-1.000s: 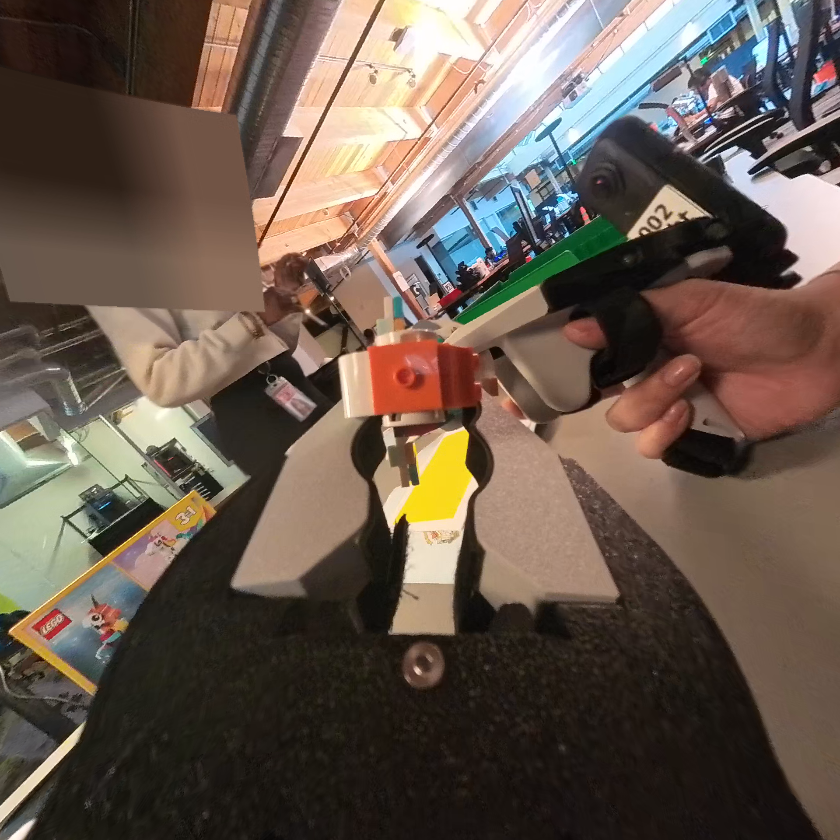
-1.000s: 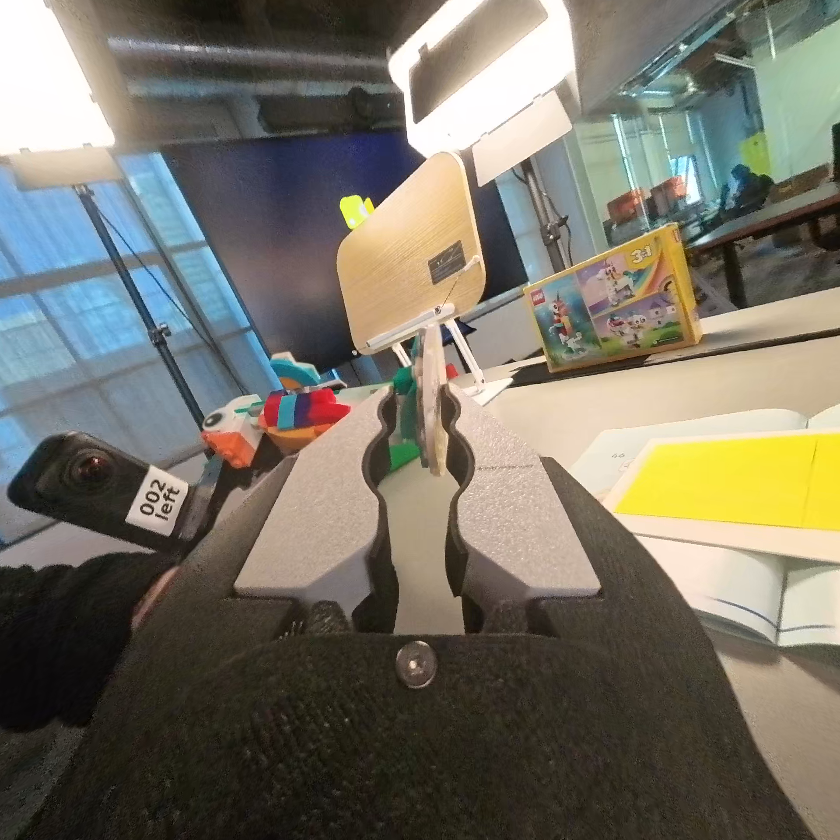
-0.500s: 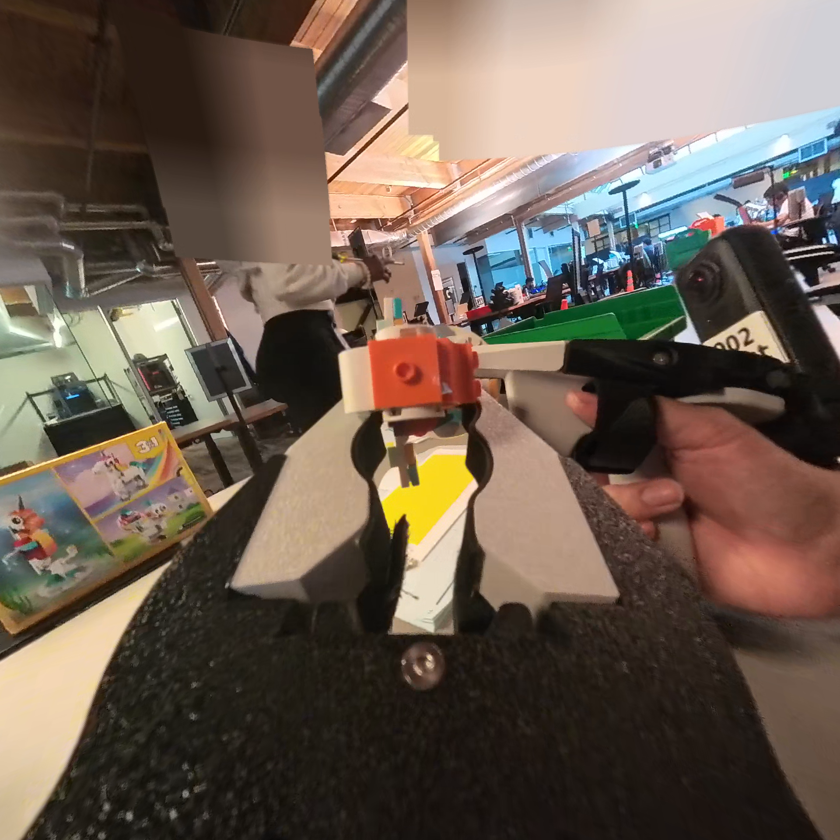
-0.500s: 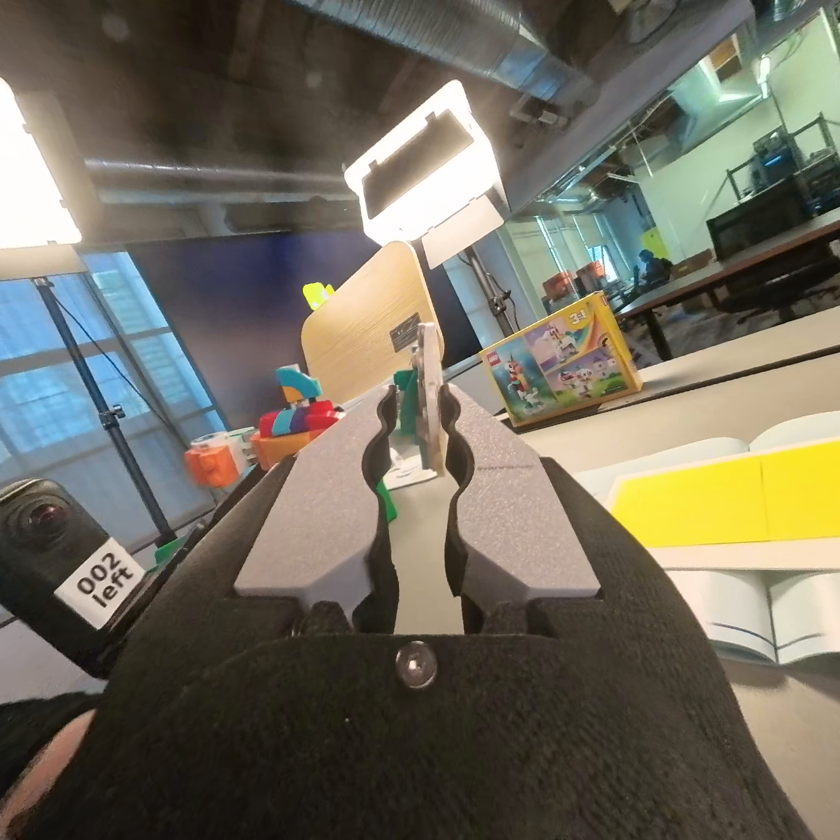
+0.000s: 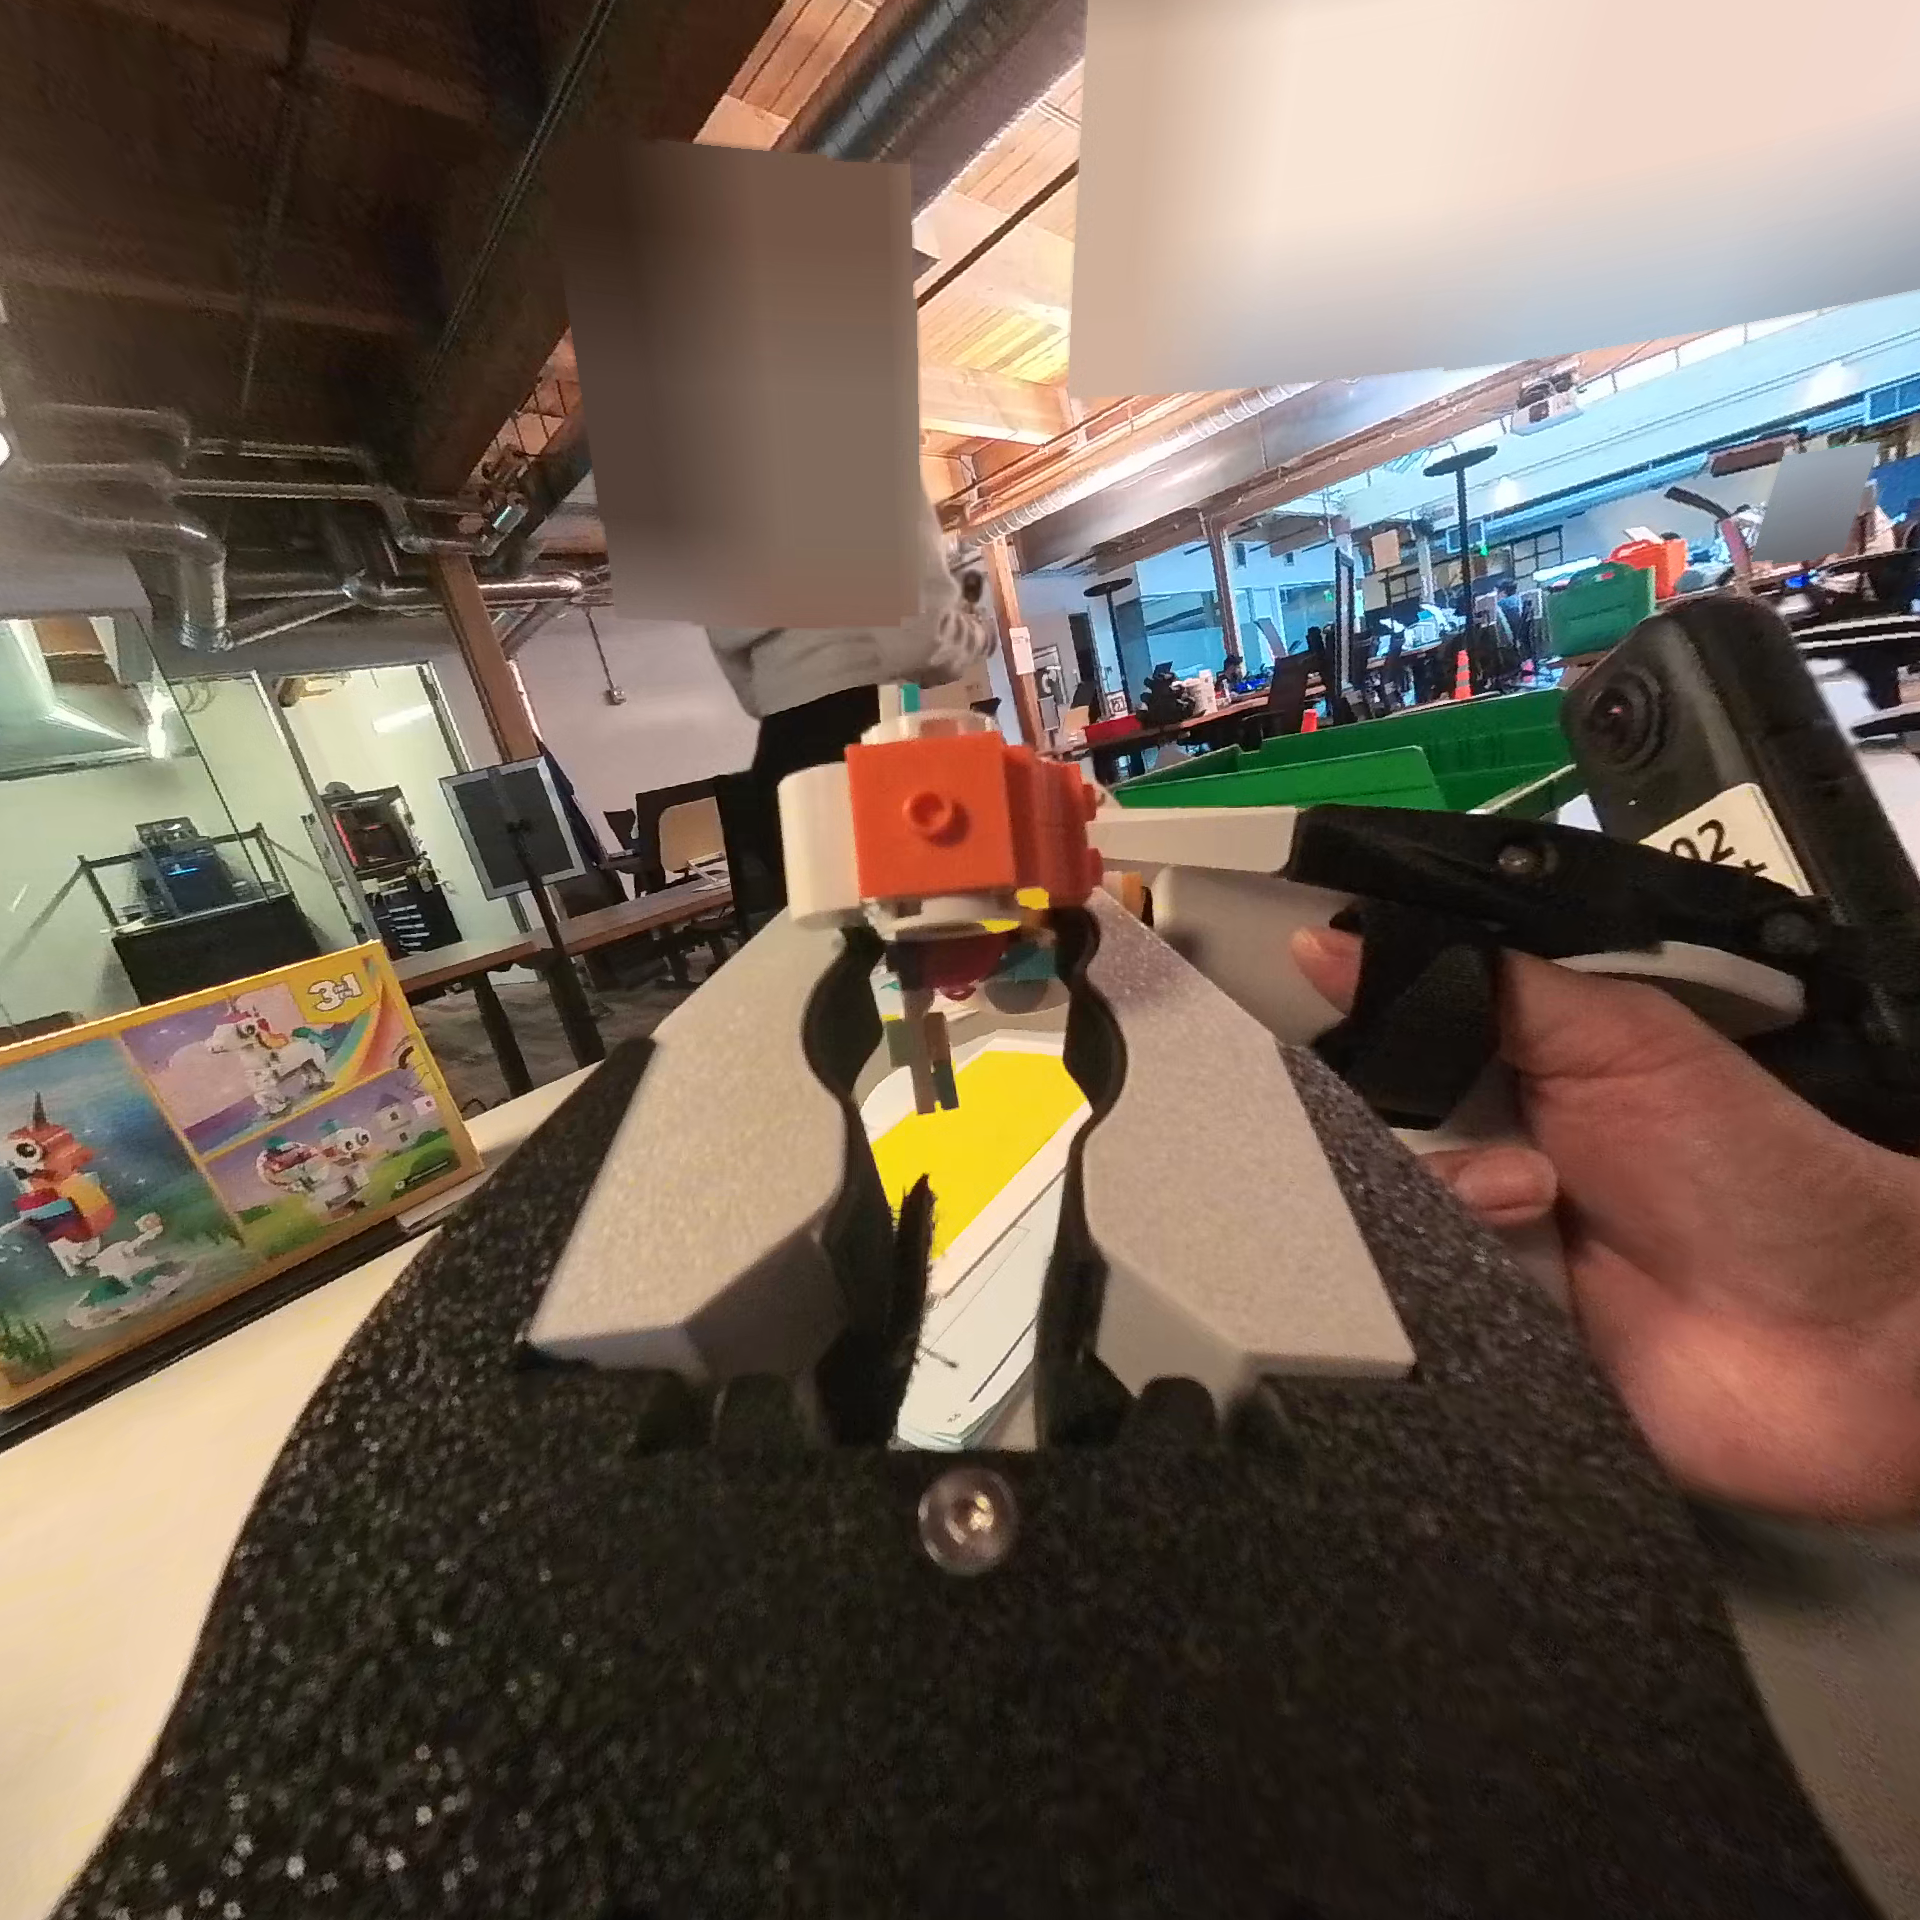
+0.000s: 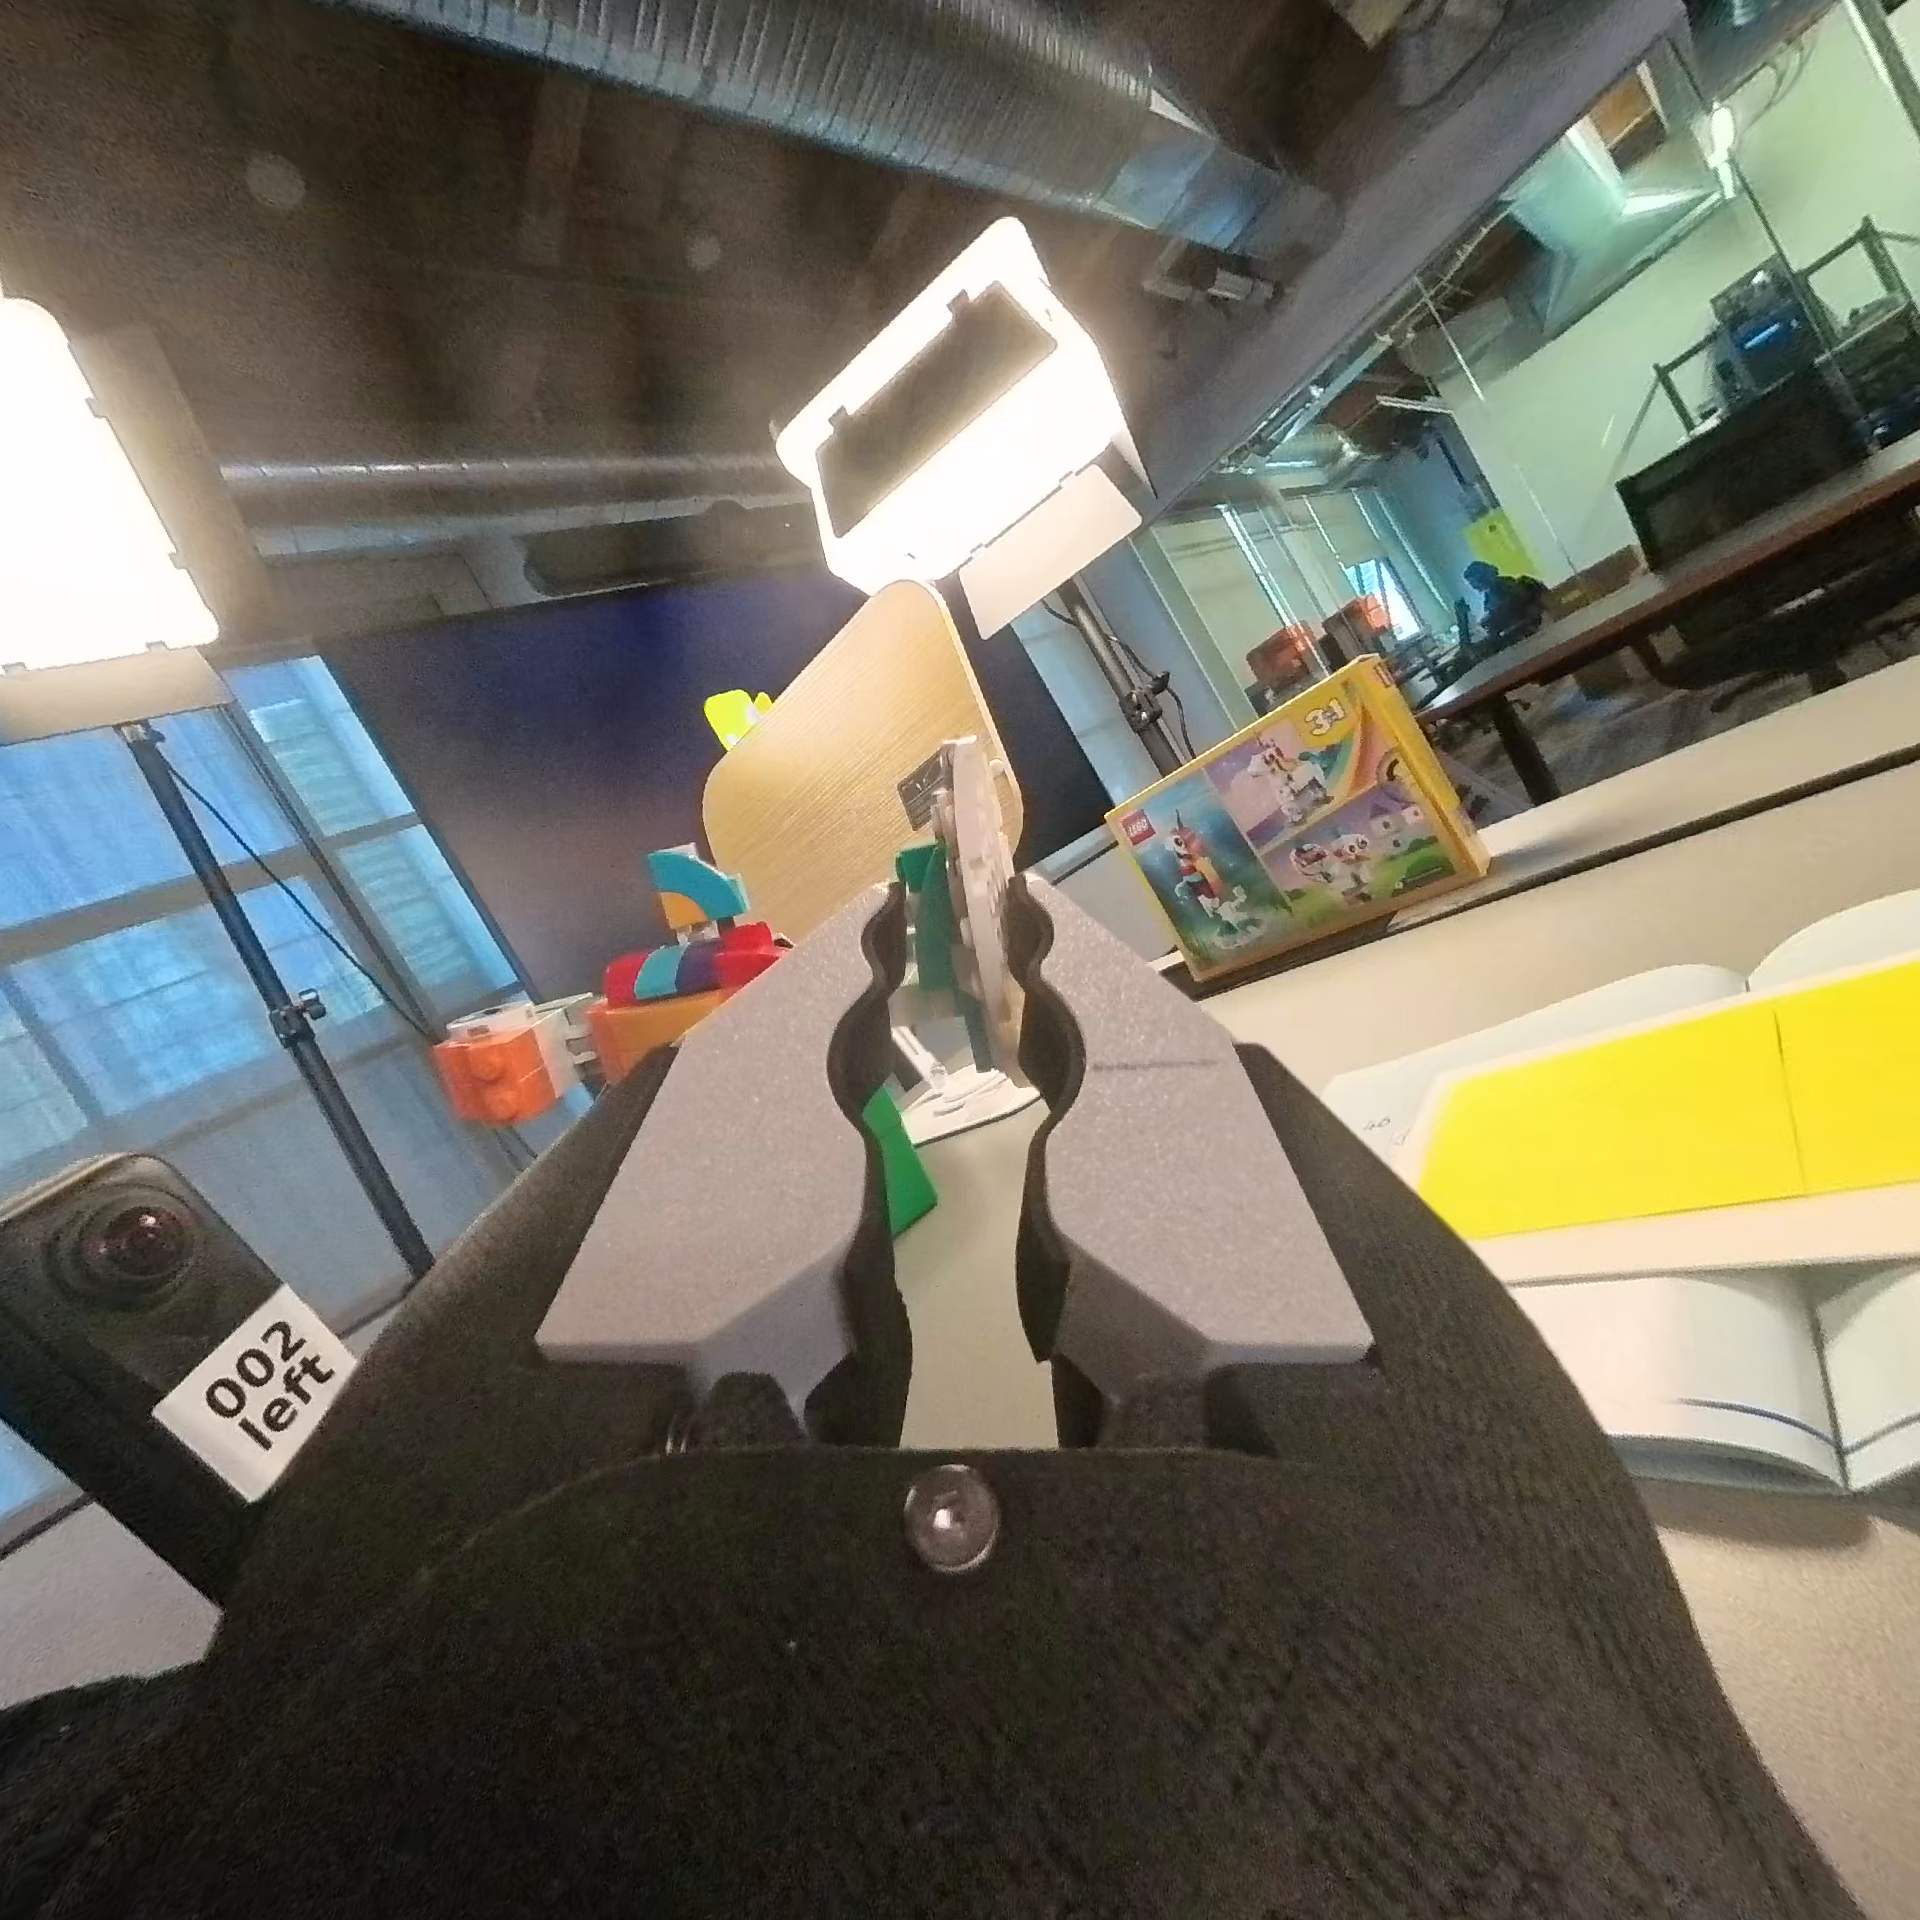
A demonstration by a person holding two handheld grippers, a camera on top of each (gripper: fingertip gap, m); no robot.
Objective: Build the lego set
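Note:
My left gripper is shut on an orange and white lego model, held up off the table at its fingertips. The right gripper, held by a hand, comes in from the right, its tips against the model's right side. In the right wrist view, my right gripper is shut on a thin grey round plate with a green piece on it, held on edge. The model shows there to the left, with red and teal parts on top.
A yellow lego box stands on the table's far side, also in the right wrist view. An open booklet with yellow pages lies to the right. A wooden board, a light panel and green bins stand behind. Left and right tips are no more than a few centimetres apart.
Both views have swung and tilted, and the lego box now shows at the left of the left wrist view. The right gripper has levelled out beside the model. Both grips are unchanged.

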